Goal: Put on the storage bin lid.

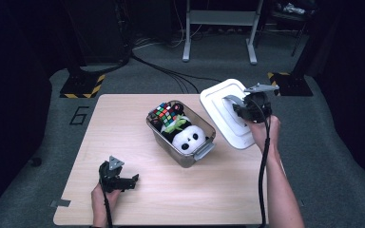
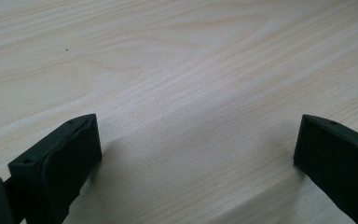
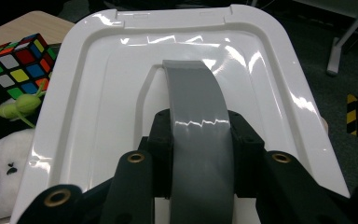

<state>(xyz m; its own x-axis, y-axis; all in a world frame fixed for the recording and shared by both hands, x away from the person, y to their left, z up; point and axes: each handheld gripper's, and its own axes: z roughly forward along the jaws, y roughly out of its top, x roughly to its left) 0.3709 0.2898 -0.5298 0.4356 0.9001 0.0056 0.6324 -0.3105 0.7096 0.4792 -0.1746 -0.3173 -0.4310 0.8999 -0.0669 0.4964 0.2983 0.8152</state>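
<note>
A clear plastic box (image 1: 205, 151) stands near the table's middle, holding a panda plush (image 1: 190, 137), a colourful puzzle cube (image 1: 166, 114) and a green item (image 1: 176, 124). Its white lid (image 1: 223, 114) is lifted and tilted to the right of the box, past the table's right edge. My right gripper (image 1: 240, 110) is shut on the lid's grey handle (image 3: 198, 121). In the right gripper view the lid (image 3: 102, 93) is close up, with the cube (image 3: 18, 63) and panda (image 3: 2, 172) at left. My left gripper (image 1: 132, 181) rests open on the table near the front left, jaws wide apart over bare wood (image 2: 191, 93).
The wooden table (image 1: 123, 118) stands on grey carpet. A floor marking "6" (image 1: 78, 115) lies at left. Yellow-black striped stand bases (image 1: 83, 87) and cables (image 1: 171, 71) lie beyond the table's far edge, with a grey frame (image 1: 221, 23) behind.
</note>
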